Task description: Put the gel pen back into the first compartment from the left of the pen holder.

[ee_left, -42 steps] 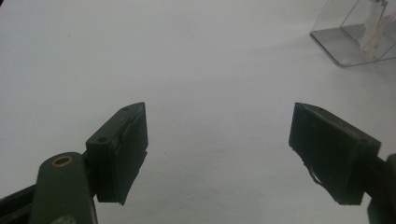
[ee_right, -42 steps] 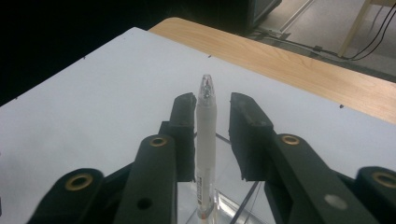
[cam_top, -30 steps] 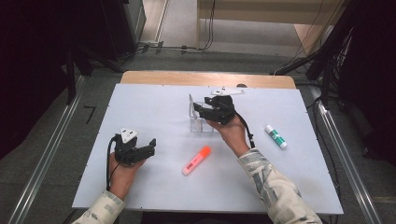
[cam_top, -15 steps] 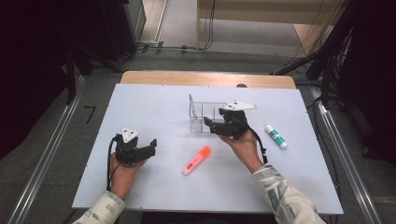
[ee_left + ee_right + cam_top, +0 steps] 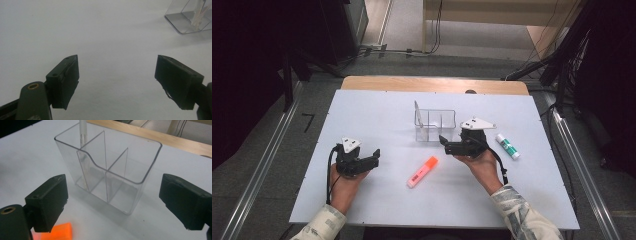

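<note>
1. The right gripper [image 5: 443, 142] sits just beside the clear organizer [image 5: 435, 125], on its near right side, with its jaws pointing left across the table [image 5: 532, 200].
2. Its jaws have just been opening and now stand spread wide, with nothing between them; in the right gripper view the gripper [image 5: 112, 202] frames the organizer [image 5: 110, 175] without touching it.
3. The organizer stands upright near the middle of the table, toward the far edge. Its clear walls divide it into compartments.
4. A thin white pen [image 5: 82, 132] stands in a far compartment, leaning against the wall; in the high view the pen [image 5: 416, 112] rises above the organizer's left end.
5. An orange highlighter [image 5: 422, 171] lies flat on the table, nearer the person than the organizer and left of the right hand [image 5: 482, 165]. Its orange end [image 5: 56, 231] shows just under the right gripper's left jaw.
6. A white glue stick [image 5: 508, 146] with a green label lies to the right of the right gripper, apart from it.
7. The left gripper [image 5: 376, 155] rests low over the table's left part, well apart from the organizer. Its jaws are spread with only bare table between them, as the left gripper view [image 5: 116, 82] shows.
</note>
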`<state>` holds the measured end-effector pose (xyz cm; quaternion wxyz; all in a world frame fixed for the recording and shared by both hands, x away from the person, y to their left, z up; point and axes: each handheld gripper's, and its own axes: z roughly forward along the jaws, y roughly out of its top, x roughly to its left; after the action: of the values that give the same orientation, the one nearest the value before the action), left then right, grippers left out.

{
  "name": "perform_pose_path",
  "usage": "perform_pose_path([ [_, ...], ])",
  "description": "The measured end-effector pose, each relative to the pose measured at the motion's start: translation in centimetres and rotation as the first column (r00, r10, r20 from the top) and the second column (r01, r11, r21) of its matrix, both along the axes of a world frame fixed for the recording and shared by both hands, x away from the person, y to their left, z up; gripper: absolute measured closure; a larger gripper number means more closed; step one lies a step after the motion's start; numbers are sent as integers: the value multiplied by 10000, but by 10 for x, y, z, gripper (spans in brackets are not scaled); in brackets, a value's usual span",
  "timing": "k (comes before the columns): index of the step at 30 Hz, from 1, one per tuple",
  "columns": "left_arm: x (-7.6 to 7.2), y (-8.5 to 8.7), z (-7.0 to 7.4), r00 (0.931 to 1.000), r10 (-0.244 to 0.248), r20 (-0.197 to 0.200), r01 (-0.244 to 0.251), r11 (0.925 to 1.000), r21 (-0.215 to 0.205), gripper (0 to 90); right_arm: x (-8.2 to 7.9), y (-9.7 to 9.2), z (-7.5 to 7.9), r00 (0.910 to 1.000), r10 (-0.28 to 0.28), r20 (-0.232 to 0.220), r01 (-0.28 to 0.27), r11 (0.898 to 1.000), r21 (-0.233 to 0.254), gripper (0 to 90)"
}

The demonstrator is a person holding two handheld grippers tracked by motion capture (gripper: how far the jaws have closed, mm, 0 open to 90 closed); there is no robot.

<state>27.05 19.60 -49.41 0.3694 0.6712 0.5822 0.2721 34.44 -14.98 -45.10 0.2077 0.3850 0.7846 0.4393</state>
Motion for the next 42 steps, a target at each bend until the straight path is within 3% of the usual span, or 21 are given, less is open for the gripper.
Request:
perform_pose_path([
  [9,0,0,0,10000,-18,17,18,10000,-20,204,-5,-9,-6,9967,386,-717,-380,9992,98,127],
  [12,-1,-1,0,10000,-34,26,34,10000,-28,204,-7,-13,-9,9970,411,-656,-418,9991,-94,148],
  [17,-2,-1,1,10000,-54,54,54,10000,-39,204,-10,-21,-12,9969,342,-715,-356,9992,-195,168],
  [20,-2,-2,1,9999,-83,60,83,10000,-43,204,-11,-28,-18,9951,-55,-985,37,9998,-190,153],
  [23,-2,-2,1,9999,-113,67,114,9999,-41,204,-13,-33,-21,9946,-278,-1004,258,9994,-218,153],
  [37,-5,-8,3,9995,-230,193,232,9997,-106,202,-27,-44,-24,9963,-136,-845,132,9999,-48,155],
  [42,-7,-16,4,9986,-485,215,488,9987,-140,203,-28,-51,-25,9951,-246,-955,248,9997,8,155],
])
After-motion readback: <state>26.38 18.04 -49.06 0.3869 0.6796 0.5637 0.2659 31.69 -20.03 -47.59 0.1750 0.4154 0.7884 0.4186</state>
